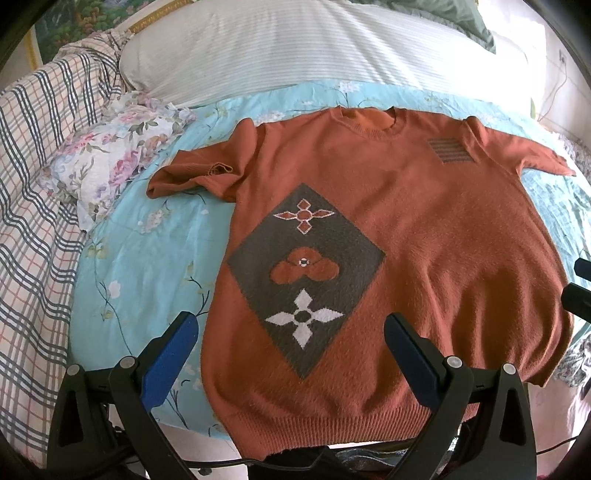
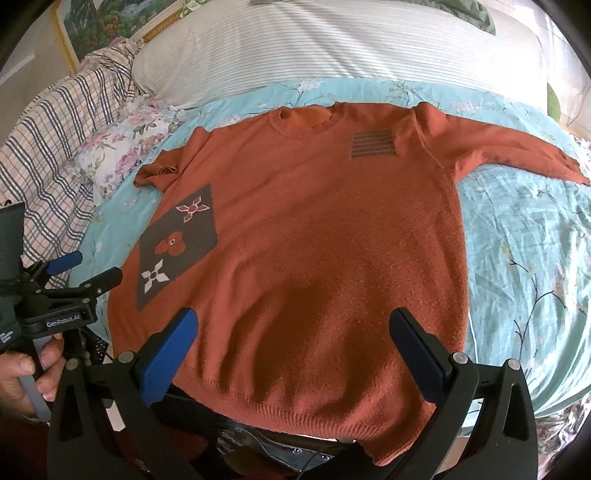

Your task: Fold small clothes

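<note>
Nothing folded yet: the sweater point(image 1: 388, 258) lies flat on the bed point(image 1: 147, 266), sleeves out. Left gripper point(image 1: 291, 354) and right gripper point(image 2: 291, 354) hover wide open, empty.

This is a bedroom in a home. A bed takes almost the whole view, covered with a light blue sheet point(image 1: 147, 266) with flowers printed on it. At 12 o'clock lies a large white striped pillow point(image 1: 295, 48). At 9 o'clock there is a checked blanket point(image 1: 33, 155) and a crumpled flowered cloth point(image 1: 110, 155). At 11 o'clock a framed picture point(image 2: 107, 22) leans behind the bed.
</note>
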The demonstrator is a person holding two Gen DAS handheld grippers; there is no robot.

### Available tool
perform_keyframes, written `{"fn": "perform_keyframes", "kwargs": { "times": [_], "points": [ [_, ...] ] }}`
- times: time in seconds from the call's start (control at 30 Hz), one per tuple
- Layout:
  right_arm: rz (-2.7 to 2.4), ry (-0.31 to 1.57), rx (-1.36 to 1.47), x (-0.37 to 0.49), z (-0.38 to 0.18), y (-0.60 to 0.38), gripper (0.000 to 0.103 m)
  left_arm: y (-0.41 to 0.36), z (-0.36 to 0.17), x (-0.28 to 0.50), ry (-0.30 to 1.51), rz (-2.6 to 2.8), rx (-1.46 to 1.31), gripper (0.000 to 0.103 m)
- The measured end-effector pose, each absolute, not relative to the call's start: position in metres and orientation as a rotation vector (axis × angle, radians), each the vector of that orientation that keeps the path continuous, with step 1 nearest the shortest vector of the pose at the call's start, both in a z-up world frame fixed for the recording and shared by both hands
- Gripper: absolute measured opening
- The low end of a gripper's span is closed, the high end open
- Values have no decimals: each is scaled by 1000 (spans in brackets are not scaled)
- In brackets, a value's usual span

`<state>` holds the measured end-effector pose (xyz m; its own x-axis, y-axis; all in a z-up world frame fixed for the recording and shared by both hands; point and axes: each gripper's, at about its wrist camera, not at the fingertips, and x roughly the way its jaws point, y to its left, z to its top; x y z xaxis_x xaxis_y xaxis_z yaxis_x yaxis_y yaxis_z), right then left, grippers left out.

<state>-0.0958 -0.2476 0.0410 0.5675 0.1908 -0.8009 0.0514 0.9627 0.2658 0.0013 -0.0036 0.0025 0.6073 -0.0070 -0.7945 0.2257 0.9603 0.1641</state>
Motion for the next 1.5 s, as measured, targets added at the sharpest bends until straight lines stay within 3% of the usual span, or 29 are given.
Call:
{"fn": "perform_keyframes", "kwargs": {
  "times": [0.33, 0.57, 0.73, 0.83, 1.17, 1.27, 1.33, 1.4, 1.5],
  "points": [
    [30, 956, 394, -83, 26, -298, 103, -3, -9, 17, 930, -133, 245, 101],
    [-109, 856, 525, -63, 17, -405, 100, -12, -17, 47, 928, -134, 261, 101],
    [-284, 770, 712, -48, 0, -521, 77, -21, -19, 78, 930, -131, 242, 101],
    [-382, 711, 788, -42, -6, -581, 70, -28, -21, 92, 941, -135, 235, 101],
    [-579, 577, 915, -15, -21, -719, 62, -65, -49, 124, 989, -146, 287, 101],
    [-606, 563, 903, -4, -19, -741, 54, -73, -56, 129, 1006, -156, 290, 101],
    [-602, 583, 902, 3, -18, -749, 30, -77, -60, 132, 1013, -158, 290, 101],
    [-557, 593, 890, 8, -12, -748, 16, -79, -64, 135, 1027, -161, 294, 101],
    [-471, 603, 813, 14, 2, -715, 15, -80, -66, 134, 1029, -170, 299, 101]
  ]
}}
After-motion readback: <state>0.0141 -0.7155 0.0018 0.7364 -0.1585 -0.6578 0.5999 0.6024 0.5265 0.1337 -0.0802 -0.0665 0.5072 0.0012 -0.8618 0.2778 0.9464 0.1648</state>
